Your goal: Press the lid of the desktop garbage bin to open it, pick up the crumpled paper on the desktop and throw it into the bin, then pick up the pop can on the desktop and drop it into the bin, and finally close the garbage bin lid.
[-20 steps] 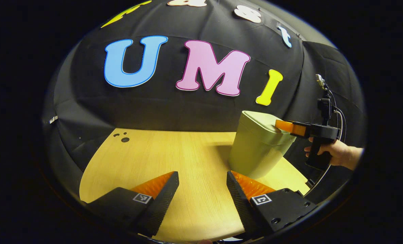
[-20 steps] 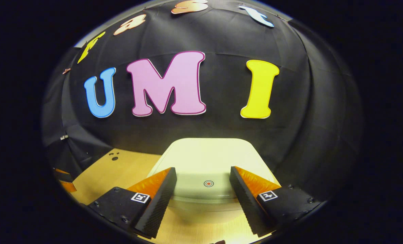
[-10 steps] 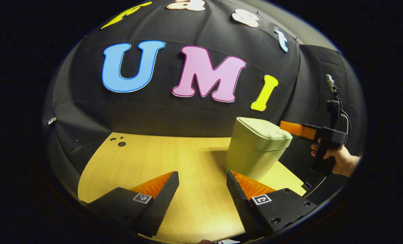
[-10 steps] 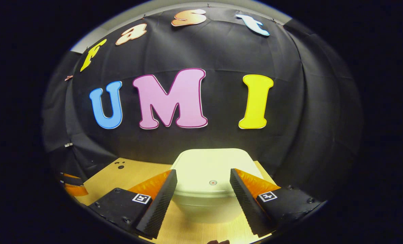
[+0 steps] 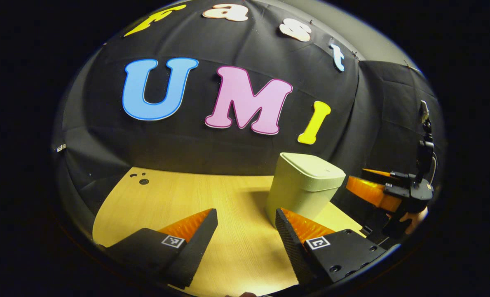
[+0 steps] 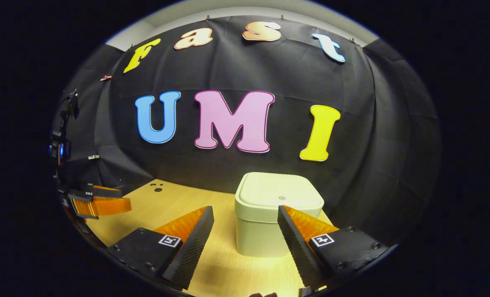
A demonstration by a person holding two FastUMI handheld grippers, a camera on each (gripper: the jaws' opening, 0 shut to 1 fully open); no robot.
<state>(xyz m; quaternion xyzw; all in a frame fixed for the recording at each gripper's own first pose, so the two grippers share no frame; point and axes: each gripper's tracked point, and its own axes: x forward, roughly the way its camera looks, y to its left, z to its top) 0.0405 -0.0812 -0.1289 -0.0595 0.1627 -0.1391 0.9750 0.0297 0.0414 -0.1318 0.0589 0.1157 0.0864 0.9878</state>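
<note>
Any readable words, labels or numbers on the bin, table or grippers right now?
On the bin: none; its lid carries a small round mark, no words.
On the table: none.
On the left gripper and right gripper: square coded tags, patterns rather than text.

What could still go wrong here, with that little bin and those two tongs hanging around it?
1. The bin stands close to the far corner of the desk; a nudge from the open right tongs might slide it towards the edge.
2. Its lid lies flat, but I cannot tell whether it is latched; it could spring up.
3. The open left tongs seem close to the bin's base and might bump it.
</note>
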